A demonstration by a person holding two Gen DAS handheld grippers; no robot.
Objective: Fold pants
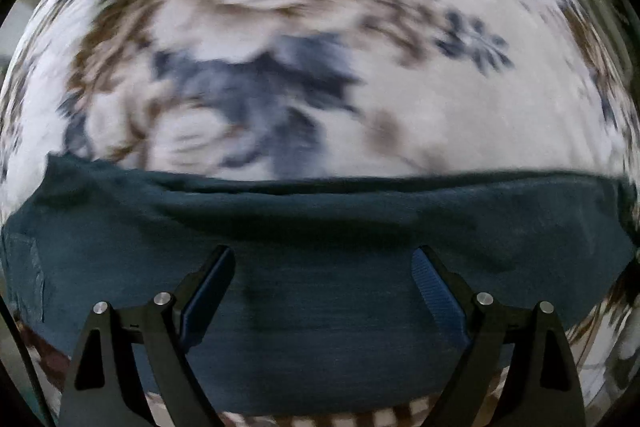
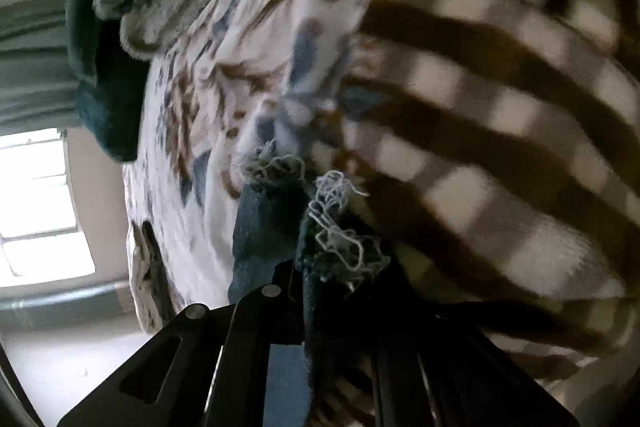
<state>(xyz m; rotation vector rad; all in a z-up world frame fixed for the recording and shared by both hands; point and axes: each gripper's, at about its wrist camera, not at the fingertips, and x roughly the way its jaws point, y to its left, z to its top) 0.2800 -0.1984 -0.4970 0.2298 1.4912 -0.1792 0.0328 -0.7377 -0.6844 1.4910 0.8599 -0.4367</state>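
Over floral blanket (image 1: 420, 115), my left gripper (image 1: 323, 259) gapes above dark teal denim pants (image 1: 320, 223); right gripper (image 2: 320, 267) clamps frayed hem (image 2: 336, 227). Carry hem across, edges matched.

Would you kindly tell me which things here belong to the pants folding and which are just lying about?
Job in hand:
dark teal pants
left hand-held gripper, open over them
right hand-held gripper, shut on the frayed hem

Lying about:
floral blanket
clothes pile
window

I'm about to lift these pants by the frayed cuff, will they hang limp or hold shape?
Probably limp: the pants lie flat on the floral blanket. The frayed cuff, pinched in the right hand-held gripper, may shed threads. The denim-like cloth likely grips rather than slips.
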